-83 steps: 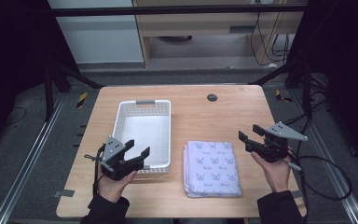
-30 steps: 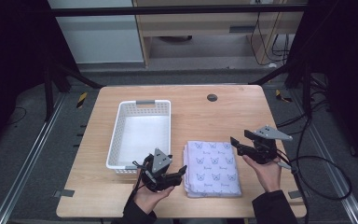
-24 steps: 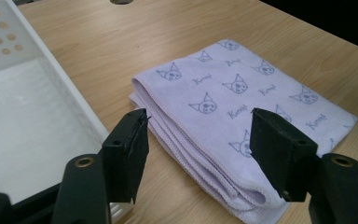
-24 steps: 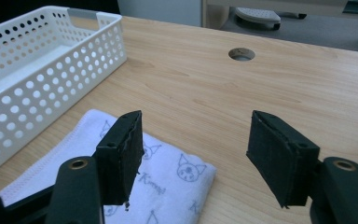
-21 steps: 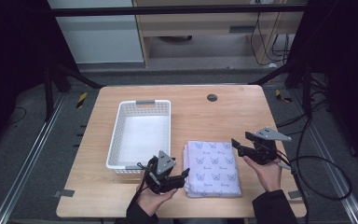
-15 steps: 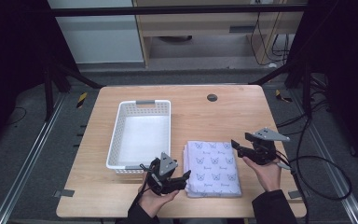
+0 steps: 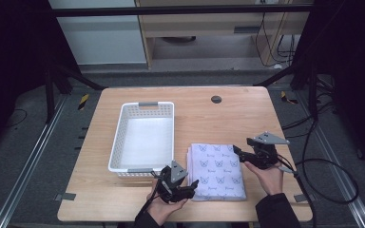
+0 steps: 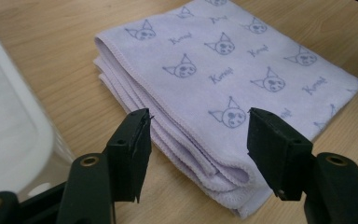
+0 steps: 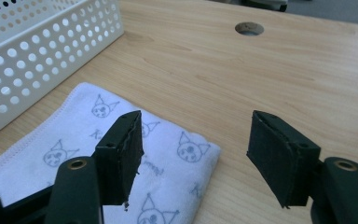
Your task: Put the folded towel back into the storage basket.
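**Both claws closing in on the folded cloth**

My left claw (image 7: 191, 186) sits low at the near left corner of the folded lilac microfibre cloth printed with little cat faces (image 7: 217, 170). In the left gripper view its jaws stand apart with the cloth's (image 8: 242, 70) rounded corner fold between them; they have just been narrowing a little, but neither pad presses the fabric yet, so it is released. Just to that claw's left is the white perforated plastic basket (image 7: 123, 126), its wall almost against the jaw.

My right claw (image 7: 238, 153) hovers at the cloth's far right corner, jaws wide and gripping nothing; in the right gripper view that corner (image 9: 186, 163) lies under the left jaw, with bare wooden tabletop (image 9: 270, 70) beyond.

I judge the cloth light, soft and floppy: several stacked layers that will sag and slide apart if I pinch only the top one. Best hold, I think, is deep over the folded edge at each corner, catching all layers, then lifting both claws together to keep the fold.
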Available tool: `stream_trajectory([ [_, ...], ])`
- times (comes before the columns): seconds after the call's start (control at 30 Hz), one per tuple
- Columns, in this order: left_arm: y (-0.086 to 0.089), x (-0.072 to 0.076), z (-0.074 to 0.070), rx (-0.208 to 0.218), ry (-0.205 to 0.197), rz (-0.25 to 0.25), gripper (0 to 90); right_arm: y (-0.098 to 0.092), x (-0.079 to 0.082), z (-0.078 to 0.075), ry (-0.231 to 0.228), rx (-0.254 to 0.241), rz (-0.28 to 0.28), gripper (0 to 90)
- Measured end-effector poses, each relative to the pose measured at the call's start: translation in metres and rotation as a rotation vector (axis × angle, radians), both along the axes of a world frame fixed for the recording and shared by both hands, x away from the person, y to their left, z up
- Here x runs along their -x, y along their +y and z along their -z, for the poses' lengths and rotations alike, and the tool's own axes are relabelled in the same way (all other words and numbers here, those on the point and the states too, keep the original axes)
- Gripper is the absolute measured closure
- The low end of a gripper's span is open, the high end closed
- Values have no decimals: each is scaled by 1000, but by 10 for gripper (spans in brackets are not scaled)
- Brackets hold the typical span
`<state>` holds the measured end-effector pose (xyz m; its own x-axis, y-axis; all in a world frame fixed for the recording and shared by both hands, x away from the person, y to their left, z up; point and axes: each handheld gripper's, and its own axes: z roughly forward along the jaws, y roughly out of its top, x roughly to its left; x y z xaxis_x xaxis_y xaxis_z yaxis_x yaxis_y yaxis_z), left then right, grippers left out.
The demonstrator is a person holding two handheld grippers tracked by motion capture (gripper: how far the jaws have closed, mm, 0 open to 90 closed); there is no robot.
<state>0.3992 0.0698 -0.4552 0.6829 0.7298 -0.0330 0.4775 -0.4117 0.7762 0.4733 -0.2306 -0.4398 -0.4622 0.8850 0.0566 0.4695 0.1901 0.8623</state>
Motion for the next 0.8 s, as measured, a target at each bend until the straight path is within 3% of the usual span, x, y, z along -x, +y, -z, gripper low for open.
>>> stream_trajectory([
  [0.3, -7, 1, 12, -32, 27, -2, 390, 0, -3, 9, 25, 23, -4, 353],
  [0.8, -15, -5, 29, -40, 74, -33, 356, 12, -10, 27, 81, 71, -15, 375],
])
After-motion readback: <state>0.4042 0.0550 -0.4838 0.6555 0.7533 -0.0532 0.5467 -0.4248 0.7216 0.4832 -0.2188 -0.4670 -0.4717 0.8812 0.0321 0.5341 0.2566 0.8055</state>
